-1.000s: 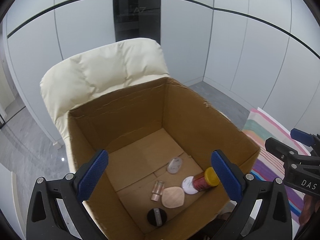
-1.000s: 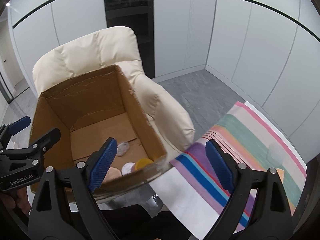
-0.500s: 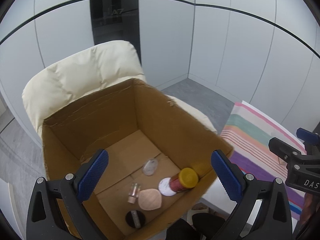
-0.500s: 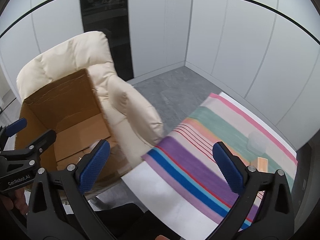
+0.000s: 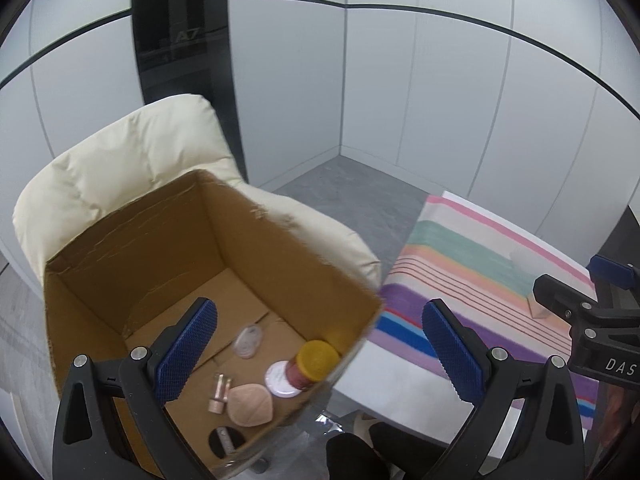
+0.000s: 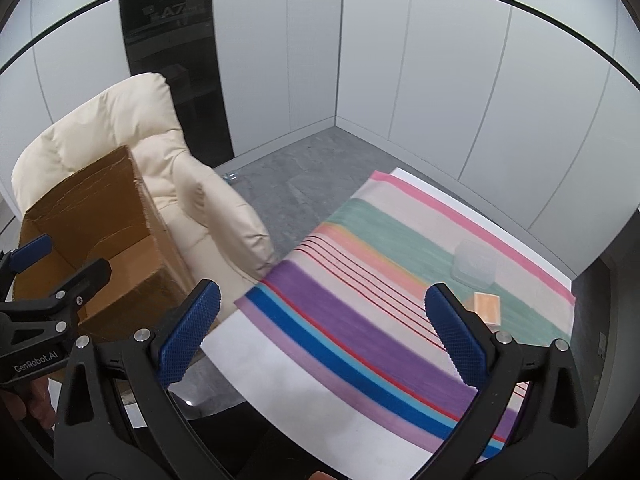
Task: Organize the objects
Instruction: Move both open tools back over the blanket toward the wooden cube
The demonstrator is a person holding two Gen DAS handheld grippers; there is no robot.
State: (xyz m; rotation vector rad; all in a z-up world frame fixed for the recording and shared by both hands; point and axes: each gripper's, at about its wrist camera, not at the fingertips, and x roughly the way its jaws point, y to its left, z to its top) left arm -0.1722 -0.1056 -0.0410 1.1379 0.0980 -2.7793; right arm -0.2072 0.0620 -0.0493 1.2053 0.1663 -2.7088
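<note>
Jaws wide, above box rim [image 5: 280, 224], tablecloth edge [image 6: 320, 308].

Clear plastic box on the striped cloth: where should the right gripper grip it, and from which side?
Take the clear plastic box across two opposite side walls, coming down from above with the open right gripper. It sits upright on the striped cloth, low and roughly square with rounded corners, so the flat walls probably give the pads the best purchase. The small orange packet lies just on its near side, so a low frontal approach risks knocking it.

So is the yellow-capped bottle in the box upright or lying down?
Lying down. The bottle rests on its side on the floor of the cardboard box, yellow cap toward the near wall, beside a white round lid.
</note>
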